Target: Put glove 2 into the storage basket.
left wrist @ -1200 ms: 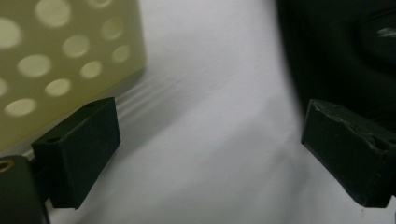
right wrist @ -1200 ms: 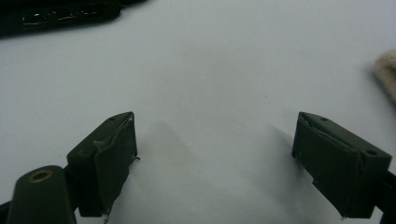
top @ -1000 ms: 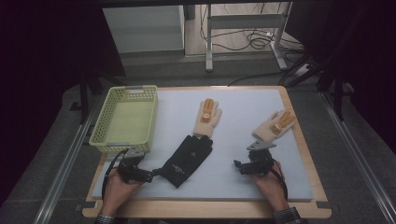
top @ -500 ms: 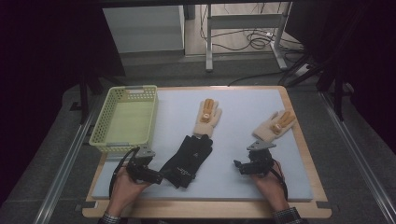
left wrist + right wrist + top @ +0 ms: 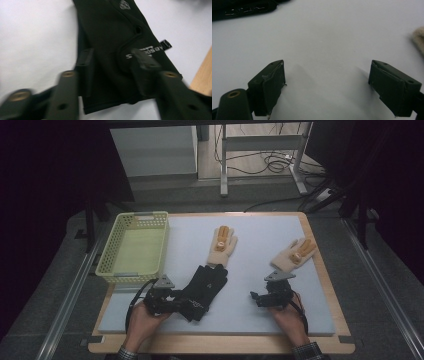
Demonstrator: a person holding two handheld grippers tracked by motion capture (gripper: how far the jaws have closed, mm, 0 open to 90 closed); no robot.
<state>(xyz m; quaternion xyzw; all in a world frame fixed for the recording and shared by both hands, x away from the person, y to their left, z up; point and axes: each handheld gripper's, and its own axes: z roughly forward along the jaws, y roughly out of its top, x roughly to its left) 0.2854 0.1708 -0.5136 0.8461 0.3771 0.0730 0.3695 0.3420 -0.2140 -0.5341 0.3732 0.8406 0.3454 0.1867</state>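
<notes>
Since the earlier frame we moved the left gripper (image 5: 186,304) onto the black glove (image 5: 204,287), jaws closing around its cuff near the mat's front edge; right gripper (image 5: 256,299) wide open, holding nothing; basket (image 5: 111,246) holds nothing.

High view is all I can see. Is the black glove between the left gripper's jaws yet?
Observer: Yes. In the left gripper view, the left gripper has its jaws astride the cuff end of the black glove. They have just been closing, but blur hides whether the pads press on it.
Operator: Which part of the cuff?
Observer: The stretch with white lettering. One jaw is at the glove's edge and the other is on top of the fabric.
Operator: And the right gripper?
Observer: The right gripper view shows the right gripper open over the bare white mat, with nothing between its jaws.
</notes>
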